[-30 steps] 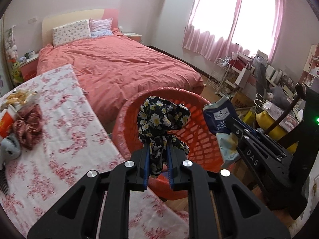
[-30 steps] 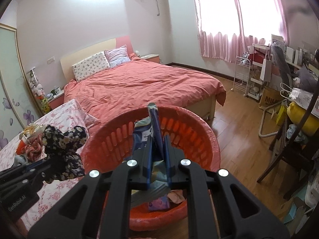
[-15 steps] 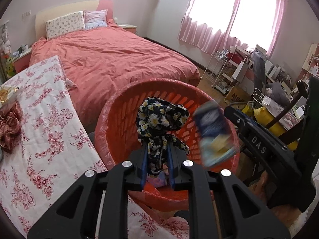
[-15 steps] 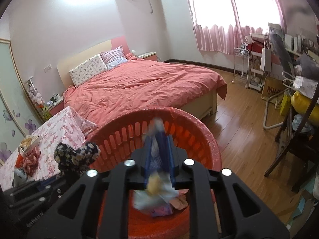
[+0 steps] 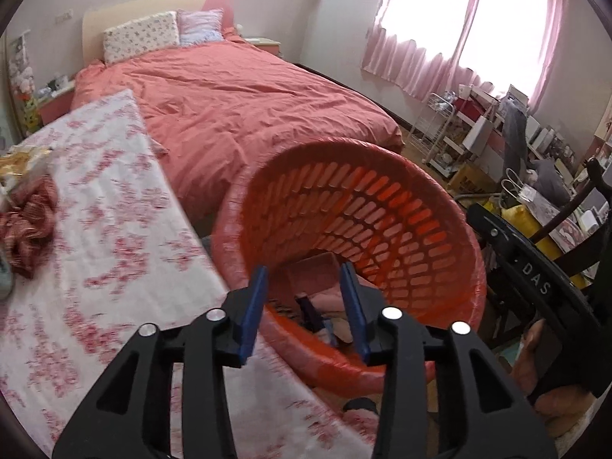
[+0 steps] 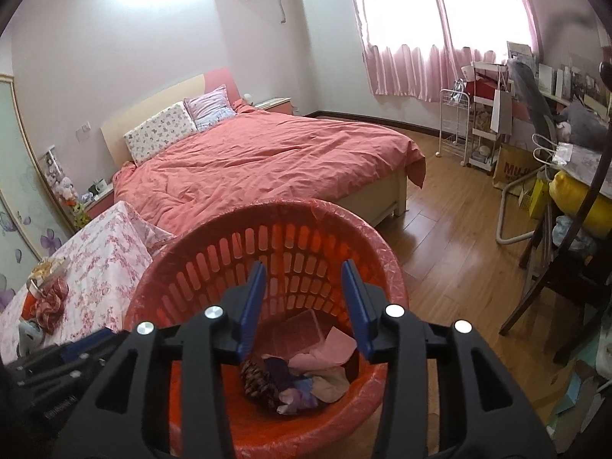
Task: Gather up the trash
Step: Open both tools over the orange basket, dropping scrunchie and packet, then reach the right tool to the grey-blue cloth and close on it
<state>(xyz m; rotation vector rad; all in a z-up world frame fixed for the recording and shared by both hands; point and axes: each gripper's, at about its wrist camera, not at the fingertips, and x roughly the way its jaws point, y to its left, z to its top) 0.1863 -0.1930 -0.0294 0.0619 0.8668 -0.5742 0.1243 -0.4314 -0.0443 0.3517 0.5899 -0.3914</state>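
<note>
My left gripper [image 5: 304, 298]: matt black plastic, blue pads, shiny metal screws. Basket [image 6: 267, 244] centre frame: slotted orange plastic w/ crinkly glossy liner. Lower left, tablecloth [image 6: 103, 260]: printed cloth. Right side, floor [image 6: 451, 229]: smooth glossy wood.

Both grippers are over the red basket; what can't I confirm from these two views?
- Basket bottom: right wrist view, the right gripper covers part of the trash pile.
- Table leftovers: left wrist view, motion-blurred and cut by the left edge.
- Left gripper: opening, nothing between the jaws.
</note>
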